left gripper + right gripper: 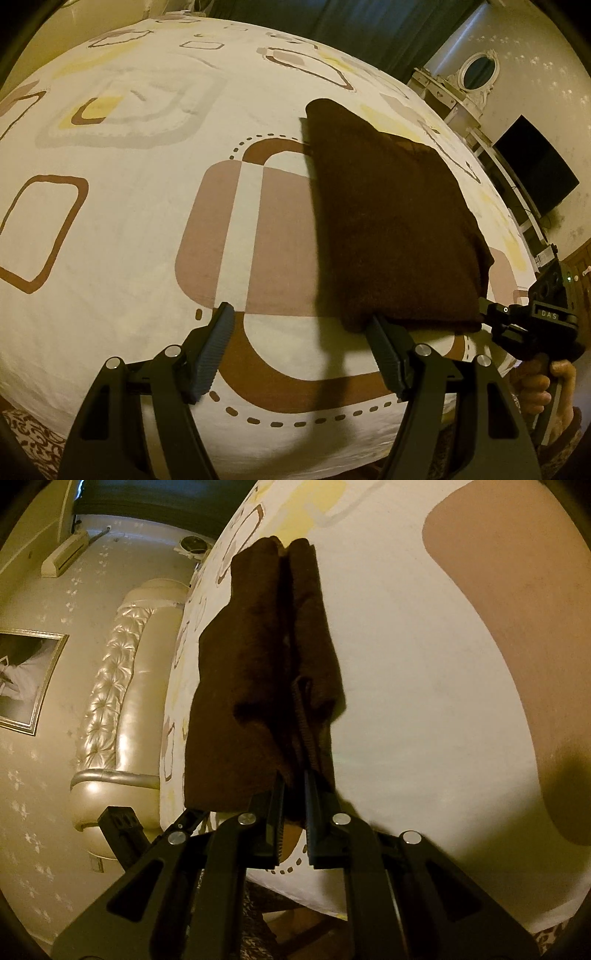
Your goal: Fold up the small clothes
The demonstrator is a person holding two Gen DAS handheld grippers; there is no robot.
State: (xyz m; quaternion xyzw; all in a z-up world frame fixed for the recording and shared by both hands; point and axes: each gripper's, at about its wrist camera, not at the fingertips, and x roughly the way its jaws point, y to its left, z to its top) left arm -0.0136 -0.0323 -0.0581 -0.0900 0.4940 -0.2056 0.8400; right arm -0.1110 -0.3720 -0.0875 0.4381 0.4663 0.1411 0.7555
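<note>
Your left gripper (299, 345) stands wide open over the near edge of the bed, nothing between its jaws. Its right-hand finger (386, 350) reaches just to the near corner of the brown garment (391, 229); whether it touches the cloth cannot be told from this view. The left-hand finger sits over bare sheet.

Your right gripper (294, 794) is closed down to a narrow slit, clamped on the near edge of the brown garment (266, 686). A ribbed hem runs down into the slit between the pads. From the left wrist view, the same gripper (491, 314) bites the garment's near right corner, with your right hand (546, 380) wrapped round its handle below.

The garment is folded into thick layers; in the right wrist view two rolled folds lie side by side with a dark seam between them. In the left wrist view it is a roughly four-sided slab stretching away from you, its far corner raised to a point. It appears to lie on the bedsheet (129, 258), right of centre.

The bedsheet is white, printed with brown, tan and yellow rounded squares. Beyond the bed: a tufted headboard (107, 686), a framed picture (26, 679), an oval mirror (479, 70) on a white dresser, and a dark screen (535, 166).
</note>
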